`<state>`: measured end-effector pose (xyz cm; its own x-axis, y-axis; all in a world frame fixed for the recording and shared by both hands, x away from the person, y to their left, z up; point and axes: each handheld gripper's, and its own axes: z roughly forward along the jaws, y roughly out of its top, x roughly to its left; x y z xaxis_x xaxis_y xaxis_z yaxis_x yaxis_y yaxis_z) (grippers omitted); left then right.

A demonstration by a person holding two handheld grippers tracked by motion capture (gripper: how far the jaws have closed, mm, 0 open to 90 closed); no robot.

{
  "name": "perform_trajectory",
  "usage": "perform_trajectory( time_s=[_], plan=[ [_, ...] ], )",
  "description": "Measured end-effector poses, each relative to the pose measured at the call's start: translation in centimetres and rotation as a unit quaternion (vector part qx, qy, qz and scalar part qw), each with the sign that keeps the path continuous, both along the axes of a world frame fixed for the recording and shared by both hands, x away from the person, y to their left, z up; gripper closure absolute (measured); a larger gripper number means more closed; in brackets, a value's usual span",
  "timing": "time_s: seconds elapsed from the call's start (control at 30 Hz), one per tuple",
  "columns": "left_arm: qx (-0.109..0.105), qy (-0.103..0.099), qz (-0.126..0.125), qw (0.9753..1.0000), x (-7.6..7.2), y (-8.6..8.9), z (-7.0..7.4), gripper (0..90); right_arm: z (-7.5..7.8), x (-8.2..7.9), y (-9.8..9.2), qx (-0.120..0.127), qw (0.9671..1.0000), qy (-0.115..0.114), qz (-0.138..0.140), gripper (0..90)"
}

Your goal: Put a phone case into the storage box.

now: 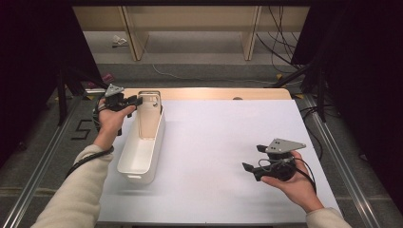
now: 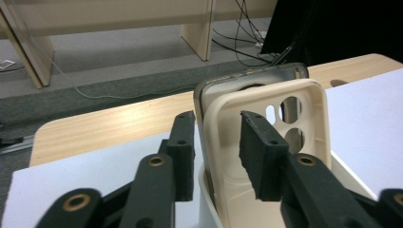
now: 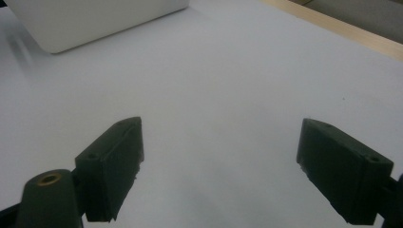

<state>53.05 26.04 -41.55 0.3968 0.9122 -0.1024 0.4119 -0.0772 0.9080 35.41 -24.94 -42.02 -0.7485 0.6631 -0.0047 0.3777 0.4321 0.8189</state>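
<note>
At the far left of the worktop (image 1: pixel 214 142), the left gripper (image 1: pixel 134 100) is held by the person's left hand (image 1: pixel 110 121) at the far end of a white oblong bin (image 1: pixel 141 156). Two phone cases stand upright in that end of the bin, leaning together: a cream one (image 2: pixel 266 142) in front, with round camera cut-outs near its top, and a clear, dark-rimmed one (image 2: pixel 247 78) just behind it. In the left gripper view the fingers (image 2: pixel 183 152) sit narrow on either side of the cases' near edge, one outside and one inside the cream shell; whether they actually pinch it I cannot tell. The middle of the white sheet is bare. Over at the right, well apart from the bin, the right gripper (image 1: pixel 252 159) rests in the person's right hand (image 1: pixel 297 185) above the sheet, its fingers (image 3: pixel 111 161) spread wide with nothing between them
</note>
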Motion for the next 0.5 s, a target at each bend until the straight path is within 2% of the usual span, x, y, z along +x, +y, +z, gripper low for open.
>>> perform_trajectory(
  time_s=[0.13,0.27,0.33,0.5],
  plan=[
    [-0.001,-0.001,0.007,1.0000,-0.2,-0.2,0.4,58.0,0.0,0.0,0.0,0.000,1.0000,0.000,0.000,16.7],
    [-0.014,-0.001,0.007,0.9999,-0.7,-0.3,1.0,49.1,0.0,0.0,0.0,0.000,1.0000,0.000,0.000,16.7],
    [-0.022,0.006,0.005,0.9997,-1.0,-0.5,1.3,43.6,0.0,0.0,0.0,0.000,1.0000,0.000,-0.001,16.7],
    [-0.020,0.002,-0.005,0.9998,-1.8,-0.8,2.3,31.2,0.0,0.0,0.0,0.001,1.0000,0.000,-0.001,16.7]
  ],
)
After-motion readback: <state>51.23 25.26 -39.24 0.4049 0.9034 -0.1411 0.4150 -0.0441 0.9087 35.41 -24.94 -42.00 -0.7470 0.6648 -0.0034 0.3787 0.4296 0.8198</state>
